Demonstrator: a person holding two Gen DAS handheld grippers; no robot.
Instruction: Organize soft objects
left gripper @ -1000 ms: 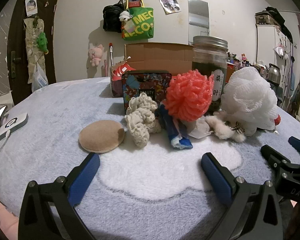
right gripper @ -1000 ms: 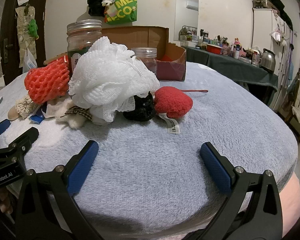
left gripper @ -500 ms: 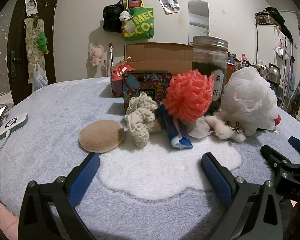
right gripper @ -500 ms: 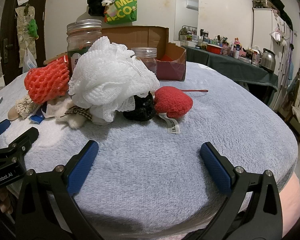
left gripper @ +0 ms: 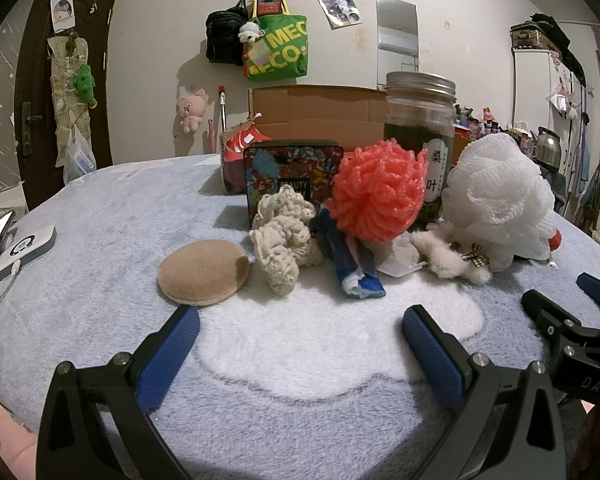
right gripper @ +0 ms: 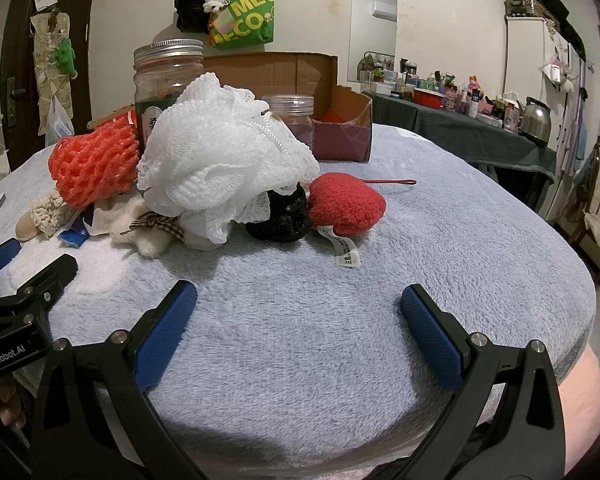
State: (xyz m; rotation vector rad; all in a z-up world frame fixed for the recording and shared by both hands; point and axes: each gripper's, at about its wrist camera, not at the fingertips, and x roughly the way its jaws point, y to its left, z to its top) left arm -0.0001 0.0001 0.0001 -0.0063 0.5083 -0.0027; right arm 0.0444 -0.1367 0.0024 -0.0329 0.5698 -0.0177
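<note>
- Near the front edge of the fleece blanket (left gripper: 100, 208), the left gripper (left gripper: 300, 324) stands wide open, blue pads well apart, nothing between them, touching none of the soft items.
- To its right, the right gripper (right gripper: 298, 300) is likewise spread wide and empty above bare blanket.
- Far of the left gripper, left to right: tan round puff (left gripper: 203, 272), cream crocheted scrunchie (left gripper: 286, 240), blue fabric piece (left gripper: 356, 268), coral foam net (left gripper: 380, 190), small cream plush with checked bow (left gripper: 450, 258), white mesh bath pouf (left gripper: 500, 200).
- In the right wrist view, a black fuzzy ball (right gripper: 280, 216) sits against the pouf's right underside, touching a red plush heart (right gripper: 346, 204) whose white tag (right gripper: 345, 246) trails toward the near side.
- Behind the pile: floral tin (left gripper: 292, 172), tall lidded glass jar (left gripper: 420, 128), smaller jar (right gripper: 292, 120), open cardboard box (right gripper: 332, 100).
- The coral net leans against the tall jar; the scrunchie stands against the tin.
- Far left on the blanket: white device with cable (left gripper: 24, 250).
</note>
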